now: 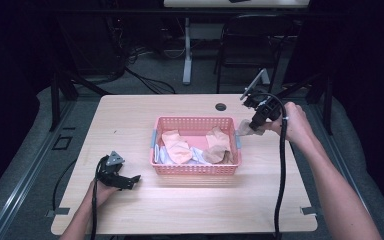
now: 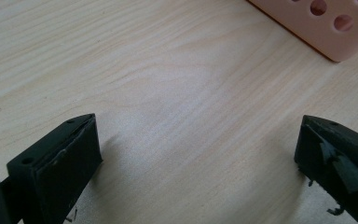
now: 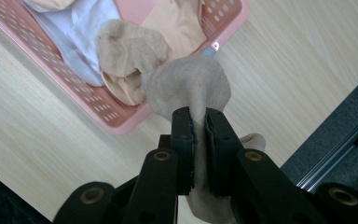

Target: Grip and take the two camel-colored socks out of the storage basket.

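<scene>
My right gripper [image 3: 199, 122] clamps a beige sock [image 3: 186, 84] beside the basket's [image 1: 195, 169] right end, lifting it clear; my left gripper [image 2: 196, 154] rests wide open, empty, on the near-left bench [image 1: 130, 210].

The lower end of the beige sock [image 3: 193, 86] is hidden behind the right gripper [image 3: 199, 122]. The pink basket [image 2: 328, 32] is cut off by the left gripper view's top edge.

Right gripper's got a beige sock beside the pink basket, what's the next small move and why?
Probably carry the sock a little further from the basket and lower it to bare table. The right gripper is shut on it, and it hangs just outside the basket's right end.
</scene>
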`<state>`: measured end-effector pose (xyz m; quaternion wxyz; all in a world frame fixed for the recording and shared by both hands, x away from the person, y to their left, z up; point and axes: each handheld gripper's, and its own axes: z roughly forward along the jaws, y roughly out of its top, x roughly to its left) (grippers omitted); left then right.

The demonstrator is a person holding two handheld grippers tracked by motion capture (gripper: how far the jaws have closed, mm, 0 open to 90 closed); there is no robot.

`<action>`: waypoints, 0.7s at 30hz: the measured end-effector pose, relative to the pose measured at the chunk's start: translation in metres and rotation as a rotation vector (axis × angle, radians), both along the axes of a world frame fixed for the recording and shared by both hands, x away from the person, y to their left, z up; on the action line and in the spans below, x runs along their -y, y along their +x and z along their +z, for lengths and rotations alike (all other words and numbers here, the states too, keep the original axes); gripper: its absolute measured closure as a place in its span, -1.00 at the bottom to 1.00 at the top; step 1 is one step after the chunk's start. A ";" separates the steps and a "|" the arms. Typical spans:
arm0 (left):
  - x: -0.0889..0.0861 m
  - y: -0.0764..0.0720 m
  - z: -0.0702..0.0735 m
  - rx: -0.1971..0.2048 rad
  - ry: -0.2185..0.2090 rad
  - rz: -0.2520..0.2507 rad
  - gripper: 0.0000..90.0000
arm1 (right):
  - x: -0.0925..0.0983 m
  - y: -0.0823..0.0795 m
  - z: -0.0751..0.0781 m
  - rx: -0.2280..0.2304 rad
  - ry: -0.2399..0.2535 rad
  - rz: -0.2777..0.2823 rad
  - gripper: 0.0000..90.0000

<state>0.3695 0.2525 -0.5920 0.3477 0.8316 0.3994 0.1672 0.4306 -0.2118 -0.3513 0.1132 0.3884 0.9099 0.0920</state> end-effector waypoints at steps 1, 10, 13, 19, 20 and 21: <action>0.000 0.000 0.000 0.000 -0.001 0.001 -1.00 | 0.003 -0.001 0.000 0.001 0.001 -0.004 0.85; 0.000 0.000 0.000 0.001 0.002 0.002 -1.00 | 0.029 -0.011 -0.005 -0.010 0.012 -0.043 0.85; 0.000 0.000 0.000 0.001 0.002 0.002 -1.00 | 0.036 -0.013 -0.010 -0.018 0.015 -0.055 0.84; 0.000 0.000 0.000 0.001 0.002 0.002 -1.00 | 0.052 -0.014 -0.022 -0.039 0.025 -0.093 0.84; 0.000 0.000 0.000 0.000 0.002 0.002 -1.00 | 0.055 -0.013 -0.024 -0.048 0.022 -0.096 0.84; 0.000 0.000 0.000 0.001 0.002 0.002 -1.00 | 0.058 -0.012 -0.027 -0.051 0.022 -0.104 0.84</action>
